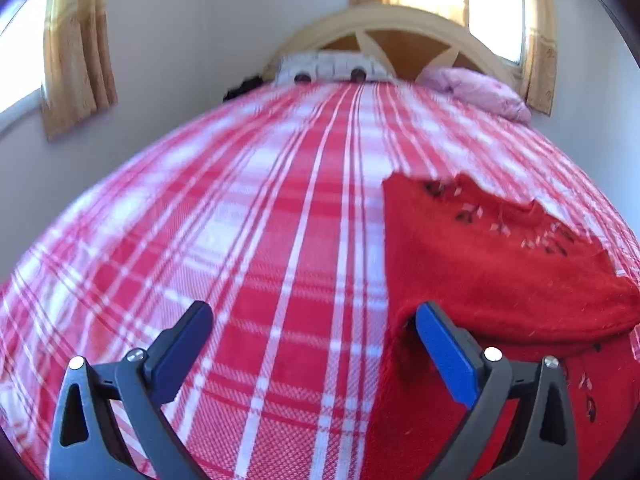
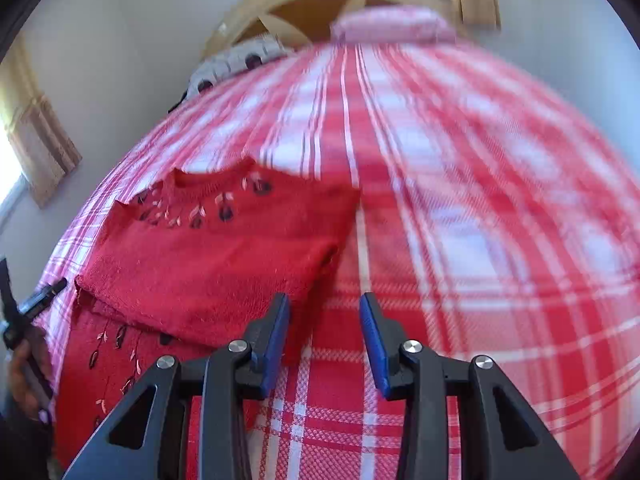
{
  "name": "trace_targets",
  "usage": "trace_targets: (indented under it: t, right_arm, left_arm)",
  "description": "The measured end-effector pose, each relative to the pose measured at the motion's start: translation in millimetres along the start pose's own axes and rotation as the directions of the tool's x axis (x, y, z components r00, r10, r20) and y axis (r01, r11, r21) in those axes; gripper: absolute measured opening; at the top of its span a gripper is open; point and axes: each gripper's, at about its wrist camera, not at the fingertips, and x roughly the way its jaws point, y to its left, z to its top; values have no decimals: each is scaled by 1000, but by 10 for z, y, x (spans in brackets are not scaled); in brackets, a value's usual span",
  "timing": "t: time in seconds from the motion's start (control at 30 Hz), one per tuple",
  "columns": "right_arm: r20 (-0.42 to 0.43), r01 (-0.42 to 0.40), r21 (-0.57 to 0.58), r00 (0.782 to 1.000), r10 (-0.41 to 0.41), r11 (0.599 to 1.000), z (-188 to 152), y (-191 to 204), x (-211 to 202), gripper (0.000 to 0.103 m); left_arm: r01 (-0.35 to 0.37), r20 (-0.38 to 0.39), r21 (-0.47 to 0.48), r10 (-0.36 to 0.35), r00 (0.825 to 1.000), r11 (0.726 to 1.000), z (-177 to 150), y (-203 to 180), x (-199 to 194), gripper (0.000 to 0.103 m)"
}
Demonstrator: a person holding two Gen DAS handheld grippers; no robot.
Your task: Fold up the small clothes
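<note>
A: Where is the sweater [image 2: 224, 256] seen?

B: It is laid on the checked bedspread [image 1: 248, 216], red on red and white, with its upper part folded over the lower part. Dark and pale embroidered leaves are shown around the neckline and down the layer underneath.

A: How is the left gripper [image 1: 316, 312] held?

B: Its jaws are spread wide, and nothing is clamped between them. The right-hand blue pad [image 1: 448, 352] is placed at the sweater's near left edge; whether the cloth is touched cannot be told. The other pad [image 1: 184, 352] is set over bare bedspread.

A: And the right gripper [image 2: 324, 300]?

B: It is parted to a narrower gap, with no cloth pinched. Its left pad [image 2: 276, 336] is seen at the sweater's right corner, while the other pad is placed over the bedspread. In that view part of the left gripper and the hand [image 2: 28, 376] holding it are caught at the left edge.

A: What is seen beyond?

B: A wooden headboard [image 1: 400, 36], a pink pillow [image 1: 476, 88] and a patterned pillow [image 1: 332, 64] are shown at the far end, with curtains [image 1: 76, 56] hung at the window.
</note>
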Motion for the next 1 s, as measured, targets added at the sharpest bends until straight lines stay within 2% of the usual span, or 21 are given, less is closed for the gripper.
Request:
trace_targets:
  t: [0.03, 0.1, 0.2, 0.3, 0.37, 0.43, 0.53, 0.63, 0.8, 0.9, 1.0]
  right_arm:
    - [22, -10, -21, 1000, 10, 1000, 20, 66, -55, 38]
    - [42, -80, -74, 996, 83, 994, 69, 297, -126, 38]
    - [-16, -163, -138, 987, 163, 977, 75, 625, 4, 38]
    - [-90, -148, -154, 987, 135, 977, 8, 736, 305, 38]
    - [-148, -114, -105, 984, 98, 988, -69, 633, 545, 38]
    - [-135, -143, -80, 982, 132, 986, -89, 559, 586, 38]
    - [-128, -160, -57, 980, 151, 986, -63, 510, 534, 38]
    - [-117, -135, -88, 985, 124, 987, -89, 632, 380, 38]
    - [-140, -172, -132, 978, 154, 976, -405, 768, 115, 38]
    - [-174, -130, -211, 980, 94, 969, -677, 868, 94, 38]
    - [-130, -91, -254, 990, 60, 963, -810, 901, 17, 38]
  left_arm:
    - [12, 10, 12, -12, 1000, 1000, 41, -37, -12, 103]
    - [13, 6, 49, -13, 1000, 999, 92, -152, 28, 103]
    - [-21, -50, 130, 28, 998, 991, 82, -349, 243, 103]
    - [-53, -114, 195, 76, 991, 979, -42, -452, 470, 103]
    - [-33, -111, 164, 52, 992, 986, -49, -387, 488, 103]
    - [-18, -124, 147, 36, 992, 989, -49, -338, 502, 103]
    - [5, -136, 110, 10, 991, 994, -53, -270, 510, 103]
    - [-29, -131, 112, 44, 990, 993, -99, -260, 417, 103]
    - [-29, -153, 142, 51, 987, 989, -247, -247, 309, 103]
    - [-22, -158, 152, 47, 986, 988, -300, -237, 264, 103]
    - [-24, -168, 149, 50, 985, 988, -335, -216, 240, 103]
